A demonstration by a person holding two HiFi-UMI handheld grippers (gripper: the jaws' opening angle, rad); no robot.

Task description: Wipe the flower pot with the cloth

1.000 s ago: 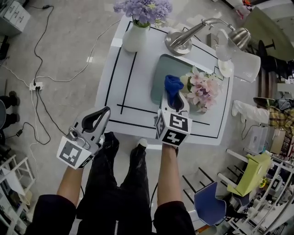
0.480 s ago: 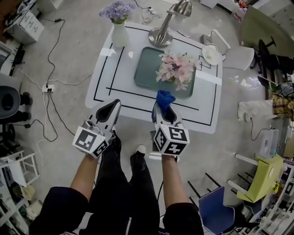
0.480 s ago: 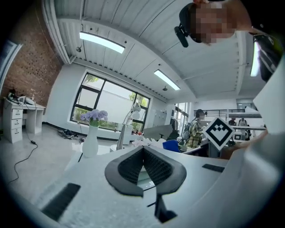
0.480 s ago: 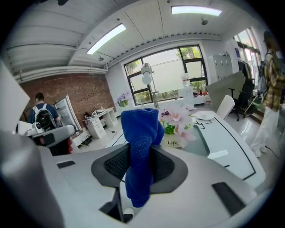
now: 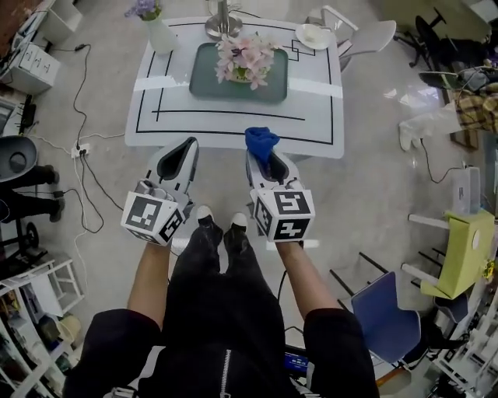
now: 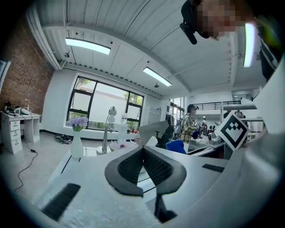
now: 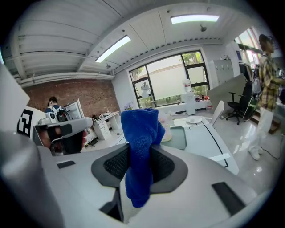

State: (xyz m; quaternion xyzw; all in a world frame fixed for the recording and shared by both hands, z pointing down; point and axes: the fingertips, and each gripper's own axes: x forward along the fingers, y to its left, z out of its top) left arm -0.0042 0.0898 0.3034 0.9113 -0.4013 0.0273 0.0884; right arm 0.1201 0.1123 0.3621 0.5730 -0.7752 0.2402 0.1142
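Observation:
The flower pot with pink blossoms (image 5: pixel 243 61) stands on a grey-green tray (image 5: pixel 204 82) at the back of the white table (image 5: pixel 319 101). My right gripper (image 5: pixel 260 148) is shut on a blue cloth (image 5: pixel 261 142), held off the table's near edge; the cloth (image 7: pixel 140 147) hangs bunched between the jaws. My left gripper (image 5: pixel 184 149) is shut with nothing in it, also short of the table edge. In the left gripper view the jaws (image 6: pixel 142 151) meet at the tips.
A white vase of purple flowers (image 5: pixel 156 27) stands at the table's back left, a desk lamp base (image 5: pixel 222 23) behind the tray, a white dish (image 5: pixel 314 36) at back right. Cables and a power strip (image 5: pixel 78 149) lie on the floor left. A blue chair (image 5: pixel 385 319) is lower right.
The view has drawn back from the table: both grippers now sit off its near edge, and the cloth has come away from the pink flowers, still held in the right gripper.

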